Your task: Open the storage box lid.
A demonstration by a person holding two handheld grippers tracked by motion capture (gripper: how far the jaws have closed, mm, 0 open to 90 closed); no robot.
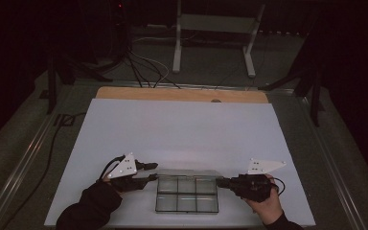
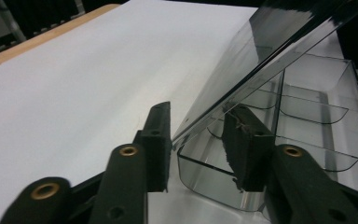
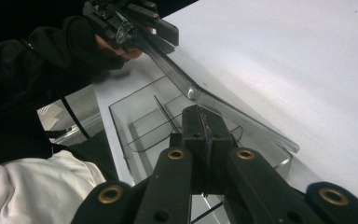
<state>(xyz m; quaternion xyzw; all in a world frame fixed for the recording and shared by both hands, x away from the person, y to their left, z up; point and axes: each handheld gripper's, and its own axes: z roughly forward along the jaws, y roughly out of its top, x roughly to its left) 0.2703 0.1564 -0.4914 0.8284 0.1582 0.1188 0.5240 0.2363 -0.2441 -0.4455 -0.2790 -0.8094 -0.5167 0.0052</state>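
High view: my table (image 1: 182, 129) is the biggest thing here, covered with a white sheet, a strip of bare wood showing along its far edge. Beyond it the room is dark, with a metal stand (image 1: 215, 33) and some cables (image 1: 141, 67) on the floor.

Near my edge of the table, between my two hands, sits a clear plastic box (image 1: 187, 194) divided into small compartments. Its clear lid (image 2: 261, 60) is lifted, hinged along the far side and tilted up (in my left gripper view it rises as a slanted pane over the compartments).

My left hand (image 1: 117, 181) is at the box's left end, my right hand (image 1: 263, 199) at its right end, dark sleeves coming in from the bottom.

My left tongs (image 2: 198, 147) are apart, one jaw on each side of the lid's corner edge; the right-hand jaw looks to be touching the plastic, the other stands just off it. My right tongs (image 3: 204, 135) are together, pressed at the box's right end; I cannot tell whether any plastic is pinched between them.
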